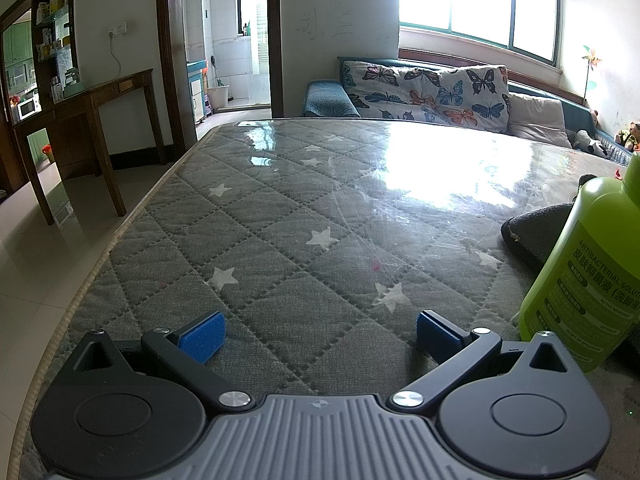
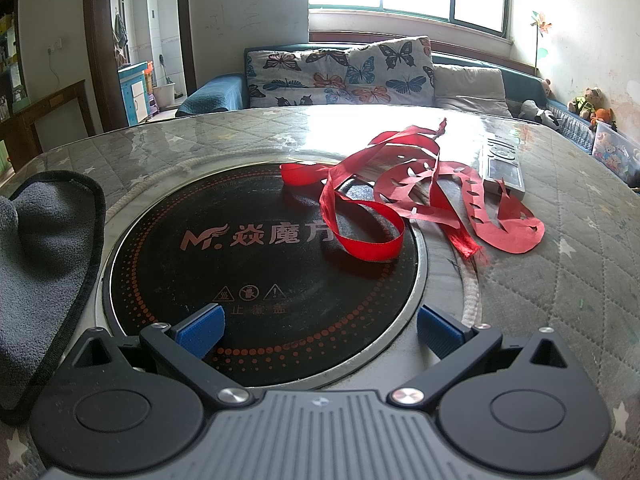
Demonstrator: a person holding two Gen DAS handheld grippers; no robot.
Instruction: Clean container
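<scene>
With both your left gripper and right gripper spread empty, the green antibacterial bottle standing right of the left gripper looks slick and rigid, best clasped mid-body.

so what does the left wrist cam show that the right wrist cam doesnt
Only the left wrist view: the green bottle standing beside the open left gripper, and a wooden side table.
Only the right wrist view: the black round cooktop under the open right gripper, red ribbons and a remote.
Both: the quilted tabletop, the grey cloth, and the butterfly cushions.
</scene>
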